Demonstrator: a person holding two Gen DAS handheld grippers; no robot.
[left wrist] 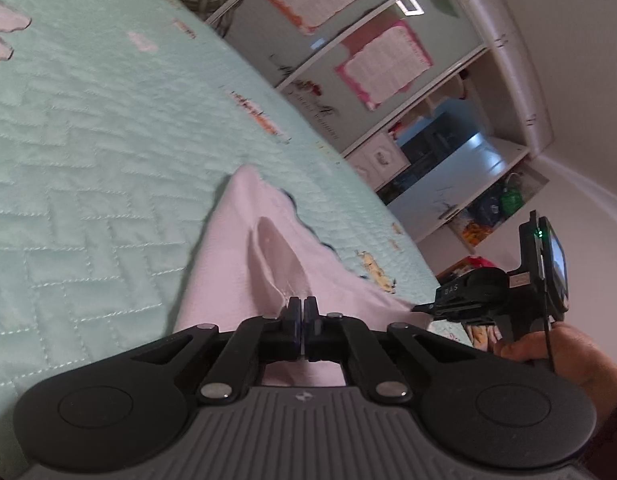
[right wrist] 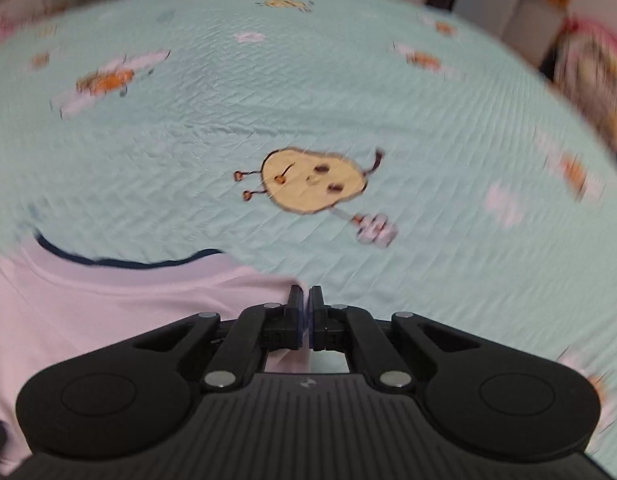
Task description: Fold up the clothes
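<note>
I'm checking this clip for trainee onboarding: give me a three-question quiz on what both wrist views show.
1. True or false: the left gripper has its fingers closed on a raised fold of the pink garment.
2. Which print lies on the bedspread ahead of the right gripper?
A. a potato-shaped cartoon figure
B. a striped ball
C. a blue star
3. Fill in: the garment's neckline is trimmed in dark ____.

Key
1. True; the fabric peaks up into the closed fingers.
2. A, the cartoon figure.
3. Navy.
</note>
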